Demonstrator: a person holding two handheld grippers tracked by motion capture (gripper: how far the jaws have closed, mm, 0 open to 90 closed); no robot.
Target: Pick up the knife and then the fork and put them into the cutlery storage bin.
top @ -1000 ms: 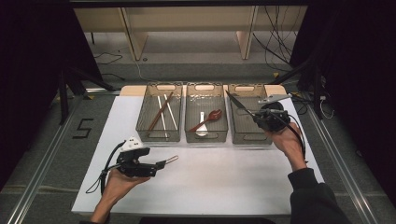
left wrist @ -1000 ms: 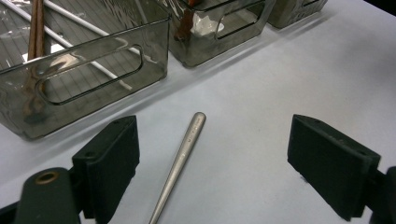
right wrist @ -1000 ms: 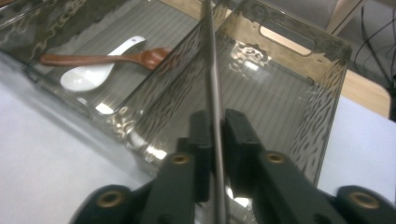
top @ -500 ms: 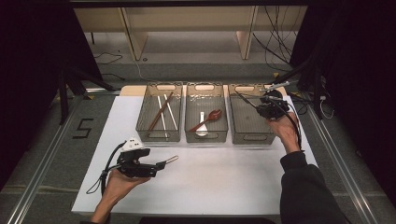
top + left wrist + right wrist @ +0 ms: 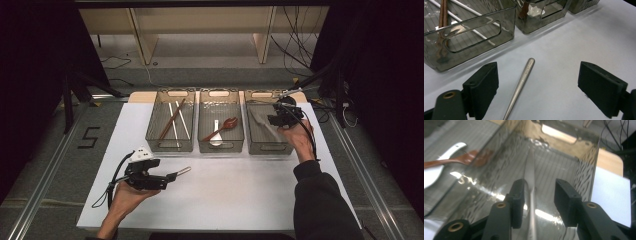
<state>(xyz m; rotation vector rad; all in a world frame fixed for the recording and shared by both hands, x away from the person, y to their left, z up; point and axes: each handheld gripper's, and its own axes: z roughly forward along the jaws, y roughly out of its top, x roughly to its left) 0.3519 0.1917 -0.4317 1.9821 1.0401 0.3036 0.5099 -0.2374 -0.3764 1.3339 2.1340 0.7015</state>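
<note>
My right gripper (image 5: 276,119) hangs over the right-hand clear bin (image 5: 270,148). A metal knife (image 5: 530,167) runs between its pads, blade pointing toward the bin's far wall. The jaws (image 5: 540,192) have just been opening, and the knife sits loose in the gap, close to the left pad. My left gripper (image 5: 171,176) rests low over the white table near its front left. It stands wide open (image 5: 540,75) around a metal utensil handle (image 5: 524,77) that lies flat on the table.
Three clear bins stand in a row at the back of the white table (image 5: 240,190). The left bin (image 5: 169,146) holds chopsticks (image 5: 172,120). A brown spoon (image 5: 227,125) and a white spoon (image 5: 216,134) lie in the middle bin. Cables trail at the right rear.
My right gripper moved farther back over the right bin, sank a little, and its jaws parted from around the knife. The left gripper and its utensil stayed put.
</note>
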